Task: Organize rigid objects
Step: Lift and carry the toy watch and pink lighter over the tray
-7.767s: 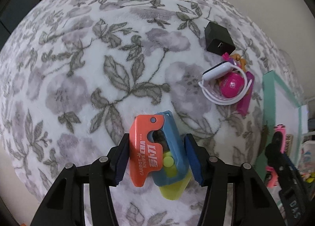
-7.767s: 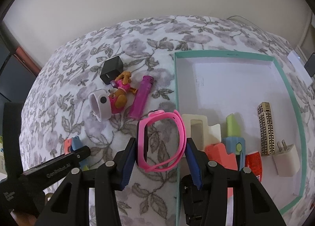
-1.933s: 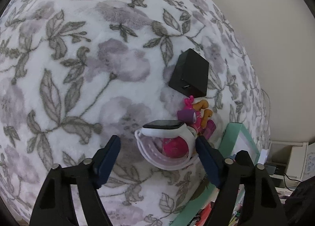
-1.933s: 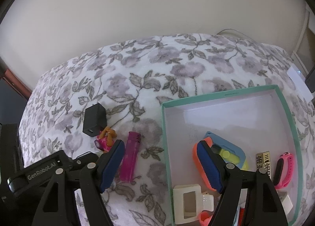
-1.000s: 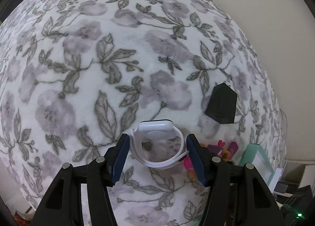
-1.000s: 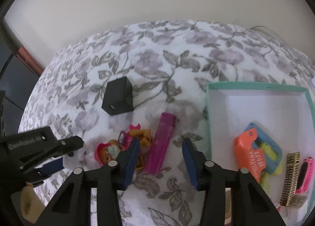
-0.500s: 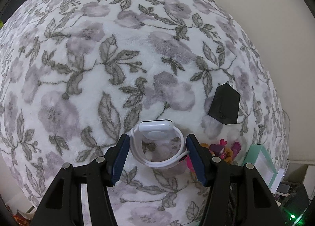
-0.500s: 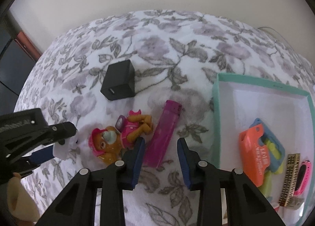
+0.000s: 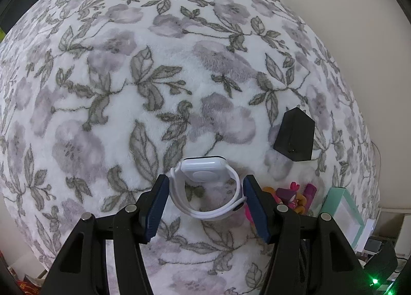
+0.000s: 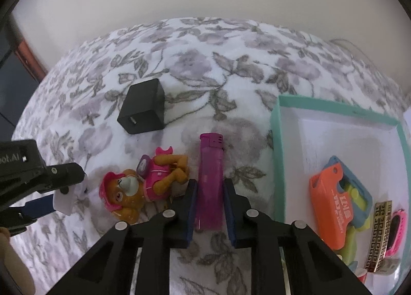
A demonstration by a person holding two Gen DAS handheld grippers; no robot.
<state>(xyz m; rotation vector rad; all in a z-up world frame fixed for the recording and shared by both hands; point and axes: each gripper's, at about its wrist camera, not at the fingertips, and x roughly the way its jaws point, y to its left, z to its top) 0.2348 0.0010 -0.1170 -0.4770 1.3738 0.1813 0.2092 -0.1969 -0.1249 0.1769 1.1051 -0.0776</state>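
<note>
On the floral blanket [image 10: 205, 45]: both grippers clamped on items, teal box [image 10: 280, 140] at right.
Right gripper [image 10: 210, 198] grips the purple lighter [image 10: 209, 179] lying flat, between dog figurine [image 10: 143, 182] and box. Left gripper [image 9: 205, 201] pads squeeze the white smartwatch [image 9: 205, 187] band on both sides. Black charger [image 10: 143, 110] lies behind the figurine, apart. Box holds orange-blue cutter [image 10: 339, 197], gold patterned bar [image 10: 380, 233], pink band [image 10: 397, 230].
</note>
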